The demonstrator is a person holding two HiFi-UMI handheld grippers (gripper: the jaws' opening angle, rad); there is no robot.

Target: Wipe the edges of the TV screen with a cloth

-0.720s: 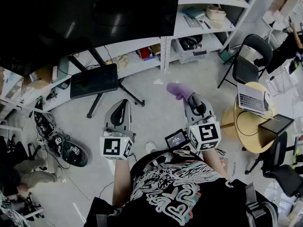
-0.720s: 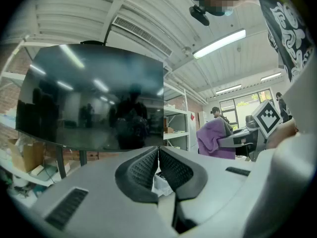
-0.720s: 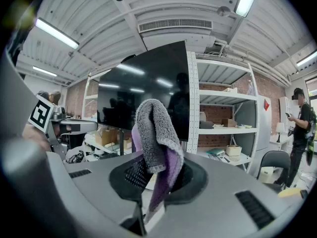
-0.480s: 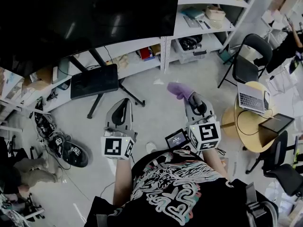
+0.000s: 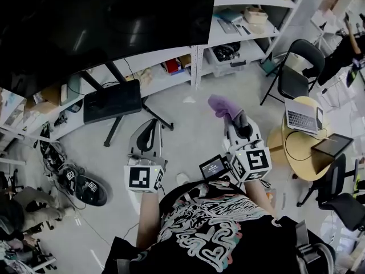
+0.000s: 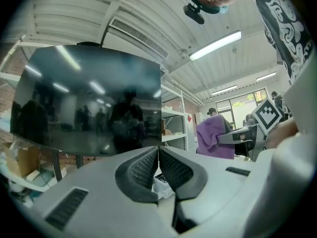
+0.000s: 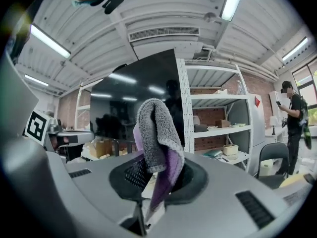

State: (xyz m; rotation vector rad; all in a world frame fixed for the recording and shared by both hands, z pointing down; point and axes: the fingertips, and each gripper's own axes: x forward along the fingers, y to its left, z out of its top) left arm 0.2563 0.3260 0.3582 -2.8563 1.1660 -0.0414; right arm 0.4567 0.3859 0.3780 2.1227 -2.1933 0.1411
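The large black TV screen (image 5: pixel 102 21) fills the upper left of the head view and stands ahead in the left gripper view (image 6: pixel 89 103) and the right gripper view (image 7: pixel 138 103). My right gripper (image 5: pixel 231 119) is shut on a purple and grey cloth (image 5: pixel 223 105), which stands folded above the jaws (image 7: pixel 156 138). It is held below the screen's right part, apart from it. My left gripper (image 5: pixel 147 133) is shut with nothing between its pads (image 6: pixel 158 155), also short of the screen.
White shelving (image 5: pixel 239 21) with boxes stands right of the screen. A small black monitor (image 5: pixel 112 100) rests on the screen's stand legs. A folding chair (image 5: pixel 296 73) and a round table (image 5: pixel 296 153) with a laptop (image 5: pixel 303 119) are at right. Cables and gear (image 5: pixel 74 178) lie at left.
Both grippers have shifted slightly right and the right one a little up with the cloth. The view has tilted a little.
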